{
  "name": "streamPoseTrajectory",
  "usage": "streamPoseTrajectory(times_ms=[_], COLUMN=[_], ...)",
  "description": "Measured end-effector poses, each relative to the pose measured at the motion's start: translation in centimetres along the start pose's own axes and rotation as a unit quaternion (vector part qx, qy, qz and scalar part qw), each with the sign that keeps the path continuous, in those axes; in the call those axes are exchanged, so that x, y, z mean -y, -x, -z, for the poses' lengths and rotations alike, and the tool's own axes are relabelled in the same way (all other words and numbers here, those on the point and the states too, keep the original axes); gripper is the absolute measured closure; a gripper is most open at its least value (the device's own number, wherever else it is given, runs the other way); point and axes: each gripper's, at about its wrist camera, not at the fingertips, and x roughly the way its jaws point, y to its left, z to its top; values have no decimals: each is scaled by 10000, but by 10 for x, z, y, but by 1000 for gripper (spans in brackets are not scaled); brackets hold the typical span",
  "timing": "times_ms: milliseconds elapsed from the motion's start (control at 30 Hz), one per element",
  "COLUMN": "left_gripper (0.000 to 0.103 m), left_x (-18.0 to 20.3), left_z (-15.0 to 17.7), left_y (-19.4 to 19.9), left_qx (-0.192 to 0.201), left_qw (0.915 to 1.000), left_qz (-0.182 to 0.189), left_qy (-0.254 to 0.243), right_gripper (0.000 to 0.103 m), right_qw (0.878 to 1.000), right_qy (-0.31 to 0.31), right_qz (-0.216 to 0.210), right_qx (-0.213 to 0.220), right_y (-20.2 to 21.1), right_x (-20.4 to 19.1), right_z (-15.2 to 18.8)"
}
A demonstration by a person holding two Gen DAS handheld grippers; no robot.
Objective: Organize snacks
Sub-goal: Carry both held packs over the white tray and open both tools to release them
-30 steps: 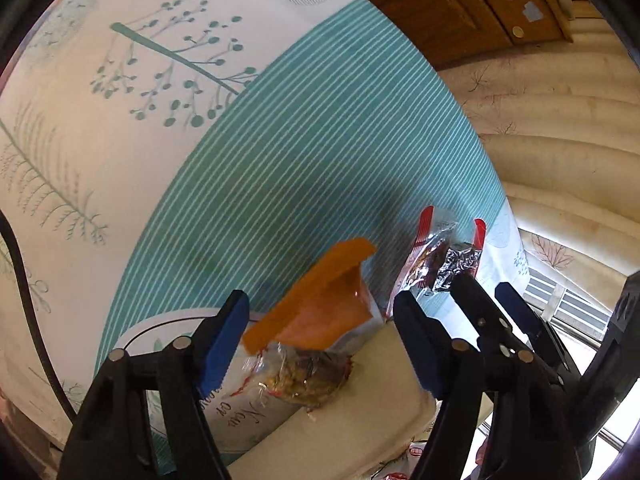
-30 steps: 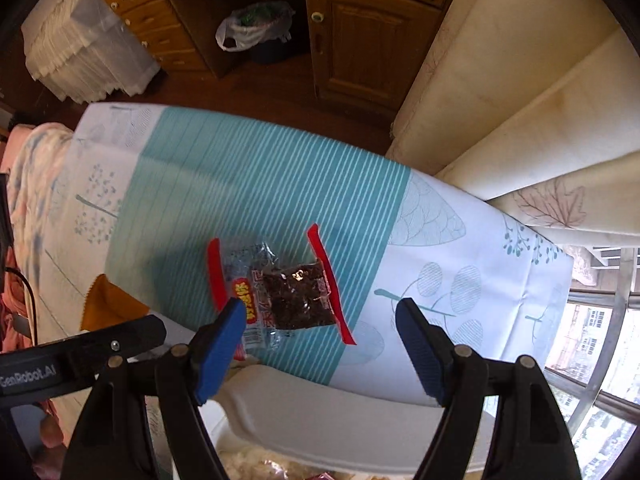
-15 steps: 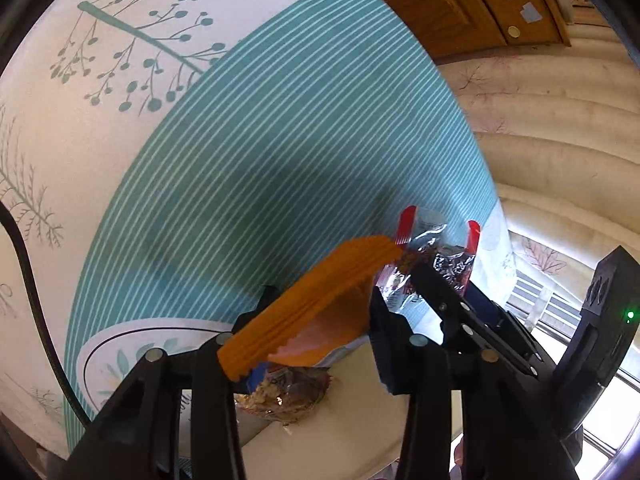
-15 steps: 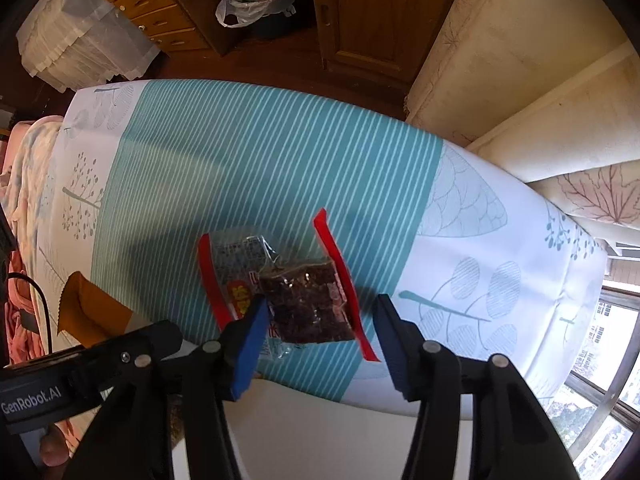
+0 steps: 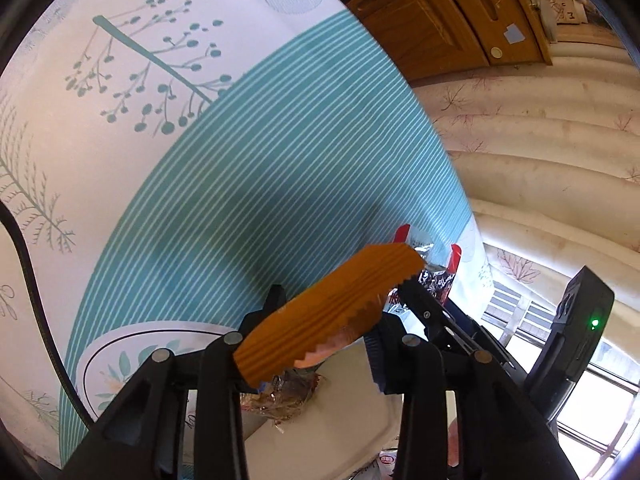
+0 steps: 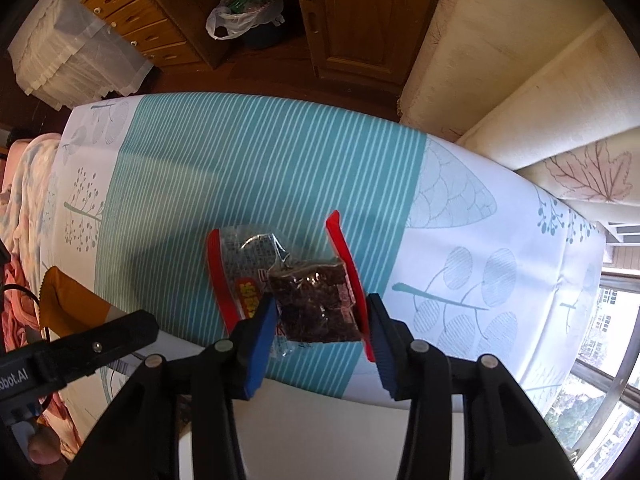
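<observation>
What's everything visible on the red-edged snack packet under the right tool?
The red-edged snack packet is a crinkly clear plastic pouch with a red sealed strip down each side, a yellow-and-red printed label, and dark reddish-brown pieces bunched at its near end. It lies flat on the teal striped tablecloth, close to the table's near edge. The right tool is closing on it, blue pads at both sides of the filled end. Firm pressure can't be confirmed.

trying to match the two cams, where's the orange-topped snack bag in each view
Left wrist: the orange-topped snack bag sits low centre, clamped in the left gripper.
Right wrist: its orange top peeks in at the left edge, above the other gripper's body.
Shared landmark: the red-edged snack pack on the teal striped cloth.
</observation>
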Motion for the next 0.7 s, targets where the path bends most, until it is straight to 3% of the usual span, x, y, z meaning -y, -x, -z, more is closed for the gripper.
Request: streamPoseTrajectory(times_ms=[333, 700], left_gripper=[67, 67], left_x=[9, 39], left_z=[10, 47], left_y=[56, 119], left_qx=[571, 1005], left_qw=[9980, 9868], left_qz=[142, 374], left_qy=[-252, -1217], right_gripper=[58, 58], right_qw=[9988, 9937], right_qy=[-242, -333], right_qz=[39, -86], right_qx=[428, 1068], right_y=[42, 114], right_x=[3, -2], right_z=[7, 30])
